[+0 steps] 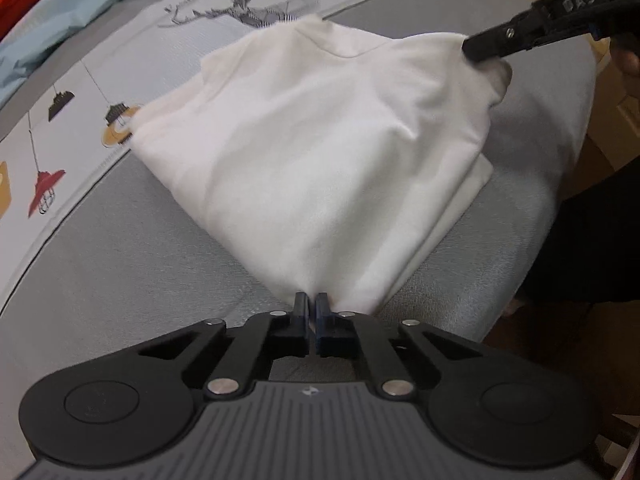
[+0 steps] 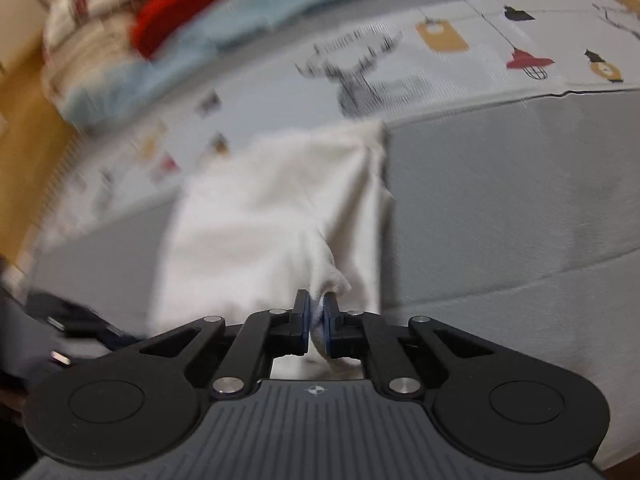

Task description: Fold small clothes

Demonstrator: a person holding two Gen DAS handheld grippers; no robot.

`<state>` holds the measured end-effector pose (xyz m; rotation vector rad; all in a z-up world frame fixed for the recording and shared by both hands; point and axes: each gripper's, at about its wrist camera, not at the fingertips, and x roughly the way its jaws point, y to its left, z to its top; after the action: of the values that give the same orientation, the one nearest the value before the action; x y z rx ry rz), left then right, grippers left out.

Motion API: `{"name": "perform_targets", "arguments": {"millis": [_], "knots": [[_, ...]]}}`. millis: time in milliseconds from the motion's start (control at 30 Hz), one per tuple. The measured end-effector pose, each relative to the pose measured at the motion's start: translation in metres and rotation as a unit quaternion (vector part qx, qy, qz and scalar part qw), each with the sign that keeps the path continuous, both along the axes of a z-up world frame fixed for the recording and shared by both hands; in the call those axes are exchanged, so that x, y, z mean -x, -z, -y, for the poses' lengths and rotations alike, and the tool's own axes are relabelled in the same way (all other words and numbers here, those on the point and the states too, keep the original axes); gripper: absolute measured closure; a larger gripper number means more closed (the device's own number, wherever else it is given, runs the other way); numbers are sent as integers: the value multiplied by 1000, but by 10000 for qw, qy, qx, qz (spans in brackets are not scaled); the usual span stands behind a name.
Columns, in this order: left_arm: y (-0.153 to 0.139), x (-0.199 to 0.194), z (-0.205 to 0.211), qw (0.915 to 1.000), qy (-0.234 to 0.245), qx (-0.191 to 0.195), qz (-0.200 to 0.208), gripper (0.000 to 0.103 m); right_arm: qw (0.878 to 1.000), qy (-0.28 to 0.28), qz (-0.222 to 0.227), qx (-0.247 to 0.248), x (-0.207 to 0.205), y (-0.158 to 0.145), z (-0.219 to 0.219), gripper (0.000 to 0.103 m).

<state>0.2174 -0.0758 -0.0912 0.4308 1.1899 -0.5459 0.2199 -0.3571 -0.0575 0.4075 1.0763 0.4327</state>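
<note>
Probably a home bedroom: printed bedspread (image 1: pixel 60 92), heaped clothes (image 2: pixel 160 36) behind.

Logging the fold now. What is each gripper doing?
Left gripper: shut on a corner of the white garment.
Right gripper: shut on a bunched edge of the same garment.

Garment (image 1: pixel 304 152) on mat (image 1: pixel 120 240)

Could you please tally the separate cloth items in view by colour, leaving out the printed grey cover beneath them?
White: 1, the folded white cotton garment, pinched by both the left gripper and the right gripper.
Red: 1, the bunched red cloth.
Light blue: 1, the spread light blue cloth.
Total: 3
</note>
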Motion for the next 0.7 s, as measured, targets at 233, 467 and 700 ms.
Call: {"name": "perform_targets", "arguments": {"millis": [233, 467, 700], "knots": [[22, 6, -20, 9973, 7, -623, -379, 103, 9919, -368, -490, 1111, 4, 16, -10, 95], [-25, -13, -40, 9914, -867, 979, 24, 70, 9850, 245, 619, 1595, 8, -13, -4, 91], [-21, -25, -21, 9909, -971, 931, 96, 70, 9807, -531, 687, 1752, 5, 1, -37, 84]]}}
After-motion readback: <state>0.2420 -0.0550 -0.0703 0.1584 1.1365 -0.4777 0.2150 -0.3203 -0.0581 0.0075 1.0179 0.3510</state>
